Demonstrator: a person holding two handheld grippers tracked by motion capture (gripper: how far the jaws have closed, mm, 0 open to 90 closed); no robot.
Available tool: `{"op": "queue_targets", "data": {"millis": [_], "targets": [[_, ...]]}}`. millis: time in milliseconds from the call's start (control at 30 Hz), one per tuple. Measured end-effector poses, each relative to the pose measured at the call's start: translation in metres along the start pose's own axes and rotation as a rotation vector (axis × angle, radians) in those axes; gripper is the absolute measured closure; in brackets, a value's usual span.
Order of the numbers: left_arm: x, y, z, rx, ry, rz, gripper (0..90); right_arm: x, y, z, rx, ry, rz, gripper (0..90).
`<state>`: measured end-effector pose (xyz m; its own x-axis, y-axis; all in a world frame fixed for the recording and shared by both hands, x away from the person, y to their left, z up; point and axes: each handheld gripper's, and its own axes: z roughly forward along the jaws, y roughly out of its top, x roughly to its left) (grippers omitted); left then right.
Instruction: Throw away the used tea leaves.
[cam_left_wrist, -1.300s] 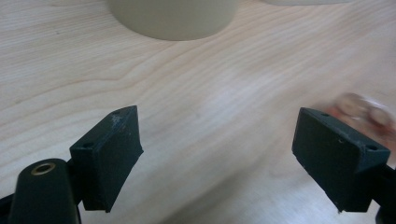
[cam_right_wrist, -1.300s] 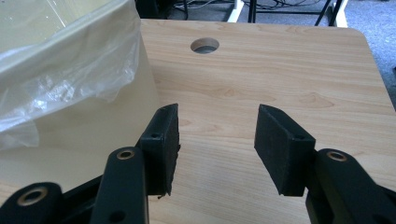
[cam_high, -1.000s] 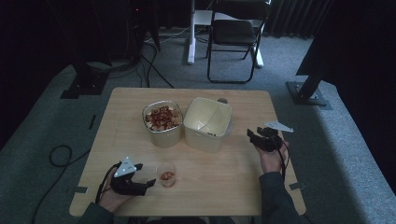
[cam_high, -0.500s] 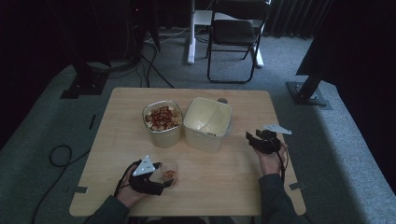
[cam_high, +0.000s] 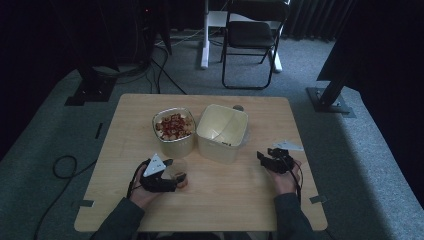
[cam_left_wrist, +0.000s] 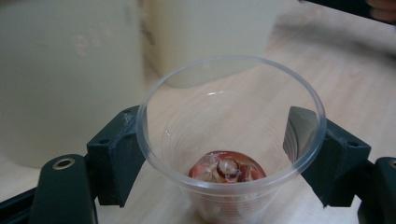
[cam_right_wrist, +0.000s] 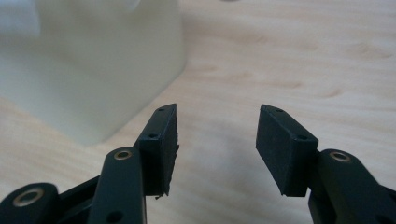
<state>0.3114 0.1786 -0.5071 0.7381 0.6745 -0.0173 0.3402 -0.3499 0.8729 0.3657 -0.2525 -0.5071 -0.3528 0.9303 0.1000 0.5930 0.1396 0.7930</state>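
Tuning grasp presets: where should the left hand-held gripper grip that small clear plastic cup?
Grip the small clear plastic cup across its upper wall just under the rim, coming in level from the person's side: it stands upright, tapers downward, and its thin walls would likely buckle if squeezed hard.

Clear cup (cam_left_wrist: 231, 140) with red-and-white bits, cream tub (cam_high: 222, 132), pale wood table (cam_high: 240, 200), black grippers.
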Motion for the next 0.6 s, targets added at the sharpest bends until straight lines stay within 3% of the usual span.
{"op": "queue_targets", "data": {"millis": [100,267,500,600], "targets": [[0.002,0.001,0.000,0.000,0.025,0.011,23.8,0.005,-0.007,0.003,0.025,0.005,-0.029,47.4],[0.009,0.000,0.000,-0.010,0.083,-0.007,23.8,0.010,-0.017,0.009,0.061,0.011,-0.055,47.2],[0.011,-0.003,0.007,0.006,0.040,-0.049,23.8,0.015,-0.027,0.017,0.096,0.003,-0.088,46.6],[0.011,-0.001,0.005,-0.007,0.048,-0.057,23.7,0.015,-0.029,0.018,0.097,0.005,-0.089,46.6]]}}
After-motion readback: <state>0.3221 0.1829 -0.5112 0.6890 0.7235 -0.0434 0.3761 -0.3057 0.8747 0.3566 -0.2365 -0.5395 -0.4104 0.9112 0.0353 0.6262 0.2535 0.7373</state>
